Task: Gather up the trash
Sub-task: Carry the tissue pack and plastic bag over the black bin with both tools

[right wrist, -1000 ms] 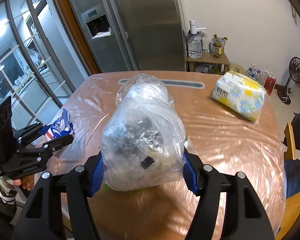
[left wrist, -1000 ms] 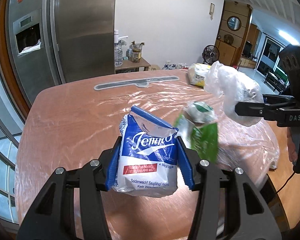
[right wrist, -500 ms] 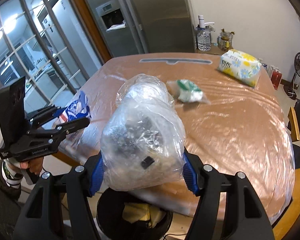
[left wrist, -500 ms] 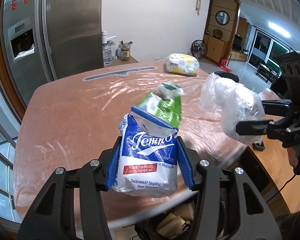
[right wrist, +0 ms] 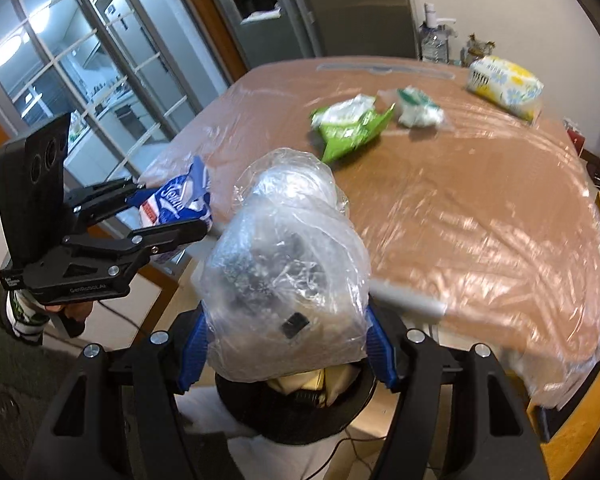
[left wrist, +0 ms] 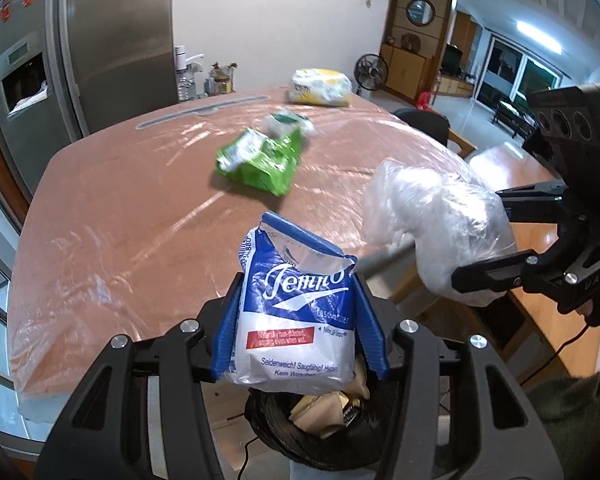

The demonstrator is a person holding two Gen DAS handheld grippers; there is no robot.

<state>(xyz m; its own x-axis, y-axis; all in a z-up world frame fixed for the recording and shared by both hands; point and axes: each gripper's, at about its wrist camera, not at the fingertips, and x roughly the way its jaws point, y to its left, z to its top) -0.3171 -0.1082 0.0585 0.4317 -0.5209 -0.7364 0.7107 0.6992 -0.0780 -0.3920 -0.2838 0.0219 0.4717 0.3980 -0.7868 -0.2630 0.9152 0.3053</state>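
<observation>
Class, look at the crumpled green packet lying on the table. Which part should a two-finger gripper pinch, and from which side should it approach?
Probably the raised, crumpled end of the green packet, approached from above with the jaws across its narrow width. It lies flat on the plastic-covered table, so a side approach would likely only push it along. The small green-and-white wrapper beside it leaves room.

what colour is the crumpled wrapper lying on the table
Bright green with some white, the crumpled wrapper shows best in the right wrist view.
</observation>
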